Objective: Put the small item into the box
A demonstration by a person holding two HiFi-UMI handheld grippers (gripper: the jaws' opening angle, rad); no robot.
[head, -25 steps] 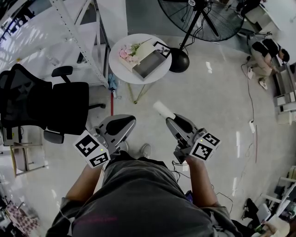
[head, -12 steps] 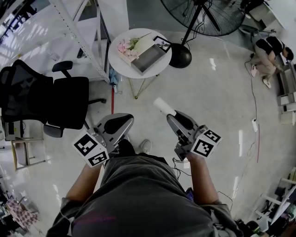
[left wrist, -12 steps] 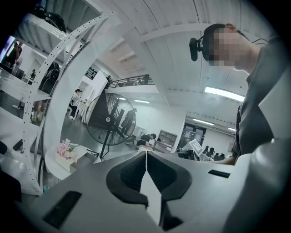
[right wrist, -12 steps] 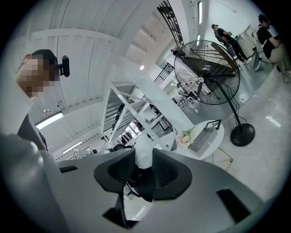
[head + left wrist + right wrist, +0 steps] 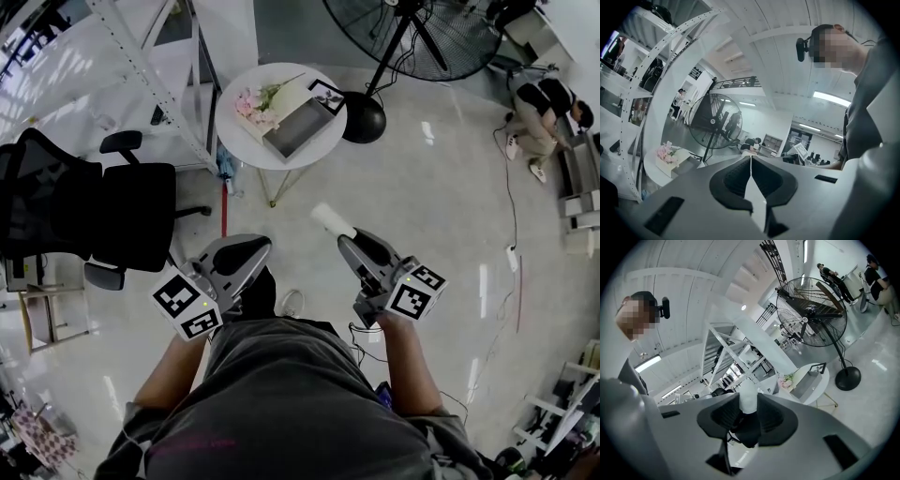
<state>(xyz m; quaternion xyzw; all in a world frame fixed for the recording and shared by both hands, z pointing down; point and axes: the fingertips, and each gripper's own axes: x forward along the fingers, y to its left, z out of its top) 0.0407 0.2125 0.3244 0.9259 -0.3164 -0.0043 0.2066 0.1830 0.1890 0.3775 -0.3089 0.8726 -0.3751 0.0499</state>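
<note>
My right gripper (image 5: 339, 232), held forward at waist height, pinches the small white cylindrical item (image 5: 331, 221). My left gripper (image 5: 253, 246) has its jaws pressed together. The open grey box (image 5: 300, 129) lies on the round white table (image 5: 246, 145), well ahead.

Black office chair (image 5: 94, 216), standing fan (image 5: 398, 42) (base beside round table (image 5: 244, 145))

Box (image 5: 300, 129) on table (image 5: 241, 141), fan (image 5: 405, 36) right
</note>
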